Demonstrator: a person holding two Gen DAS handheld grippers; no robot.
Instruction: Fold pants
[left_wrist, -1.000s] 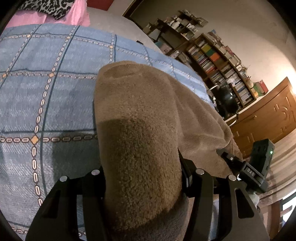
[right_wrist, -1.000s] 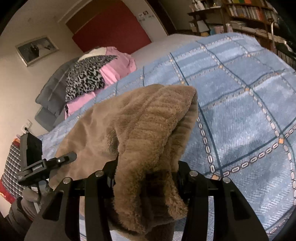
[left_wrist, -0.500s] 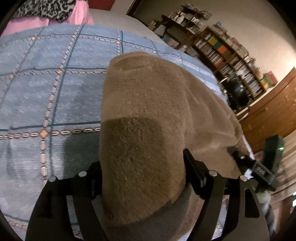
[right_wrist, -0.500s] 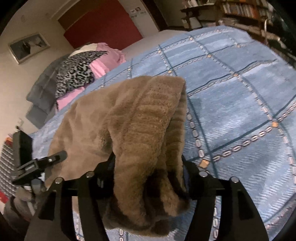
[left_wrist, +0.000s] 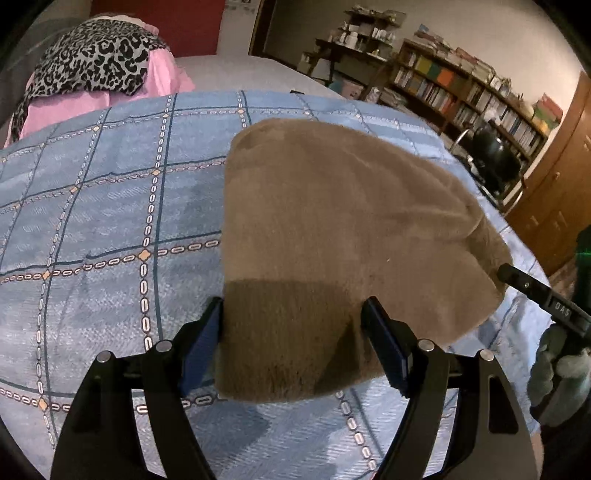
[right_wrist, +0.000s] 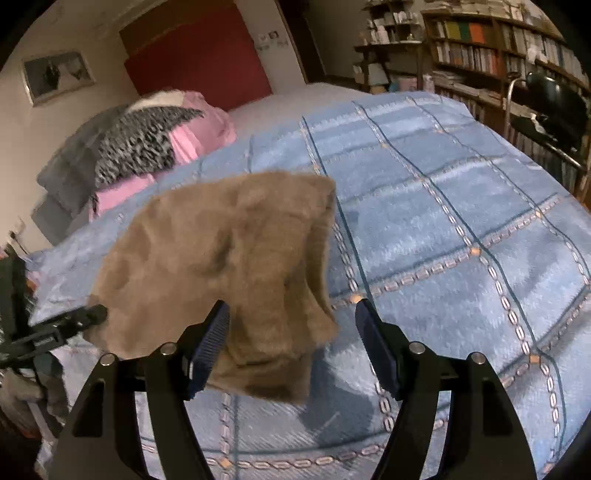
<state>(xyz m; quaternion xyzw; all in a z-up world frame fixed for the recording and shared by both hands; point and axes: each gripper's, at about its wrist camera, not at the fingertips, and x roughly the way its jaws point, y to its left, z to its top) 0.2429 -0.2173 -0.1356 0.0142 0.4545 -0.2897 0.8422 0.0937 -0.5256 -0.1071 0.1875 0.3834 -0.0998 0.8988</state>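
Pants (left_wrist: 332, 229), brown and fleecy, lie folded on the blue checked bedspread (left_wrist: 110, 206). The left gripper (left_wrist: 295, 339) has its fingers spread wide on either side of the near hem, not clamping it. The right gripper (right_wrist: 291, 332) is likewise wide, with fabric hanging between its fingers. Pink bedding (right_wrist: 199, 136) lies beyond.

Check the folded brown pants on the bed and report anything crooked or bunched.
The pants lie bunched on the right side: a corner flap near the right tongs is creased and uneven. The left half looks smooth.
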